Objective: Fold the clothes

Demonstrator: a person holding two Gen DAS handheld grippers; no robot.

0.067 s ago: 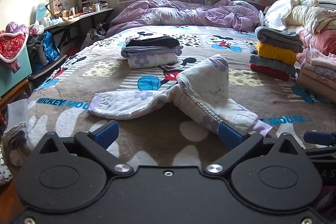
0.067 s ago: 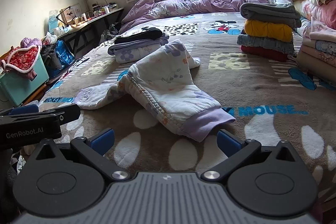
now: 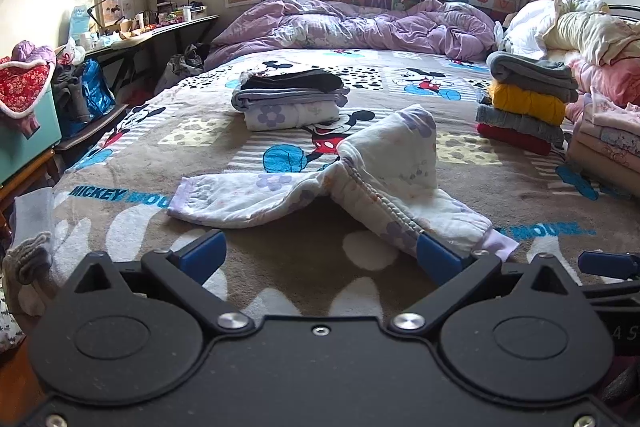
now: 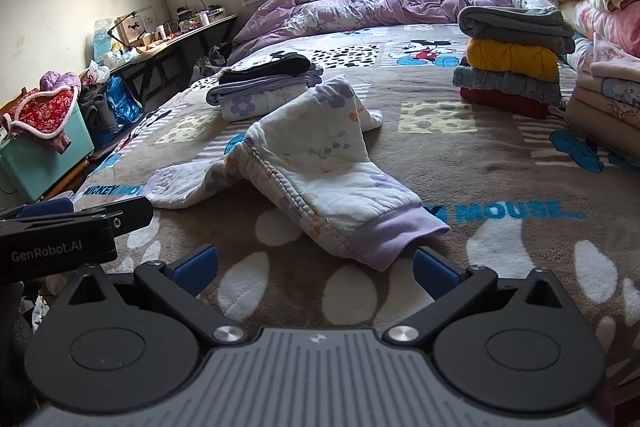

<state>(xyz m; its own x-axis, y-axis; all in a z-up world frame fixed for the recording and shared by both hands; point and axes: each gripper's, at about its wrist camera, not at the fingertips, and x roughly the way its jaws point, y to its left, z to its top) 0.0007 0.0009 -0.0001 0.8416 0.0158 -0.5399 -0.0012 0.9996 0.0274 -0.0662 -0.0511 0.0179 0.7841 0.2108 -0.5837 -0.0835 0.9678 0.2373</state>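
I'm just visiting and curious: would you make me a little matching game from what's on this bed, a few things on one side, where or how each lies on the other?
Things:
1. floral pants
2. yellow garment
3. purple duvet
4. black garment

Places or states:
A. bunched at the head of the bed, under the window
B. unfolded, nearest the grippers
C. top of the left folded pile
D. second from top in the right folded stack

Pairs: 1-B, 2-D, 3-A, 4-C

Bed (image 3: 200,131) with floral pants (image 3: 360,179), stacks (image 3: 292,99).
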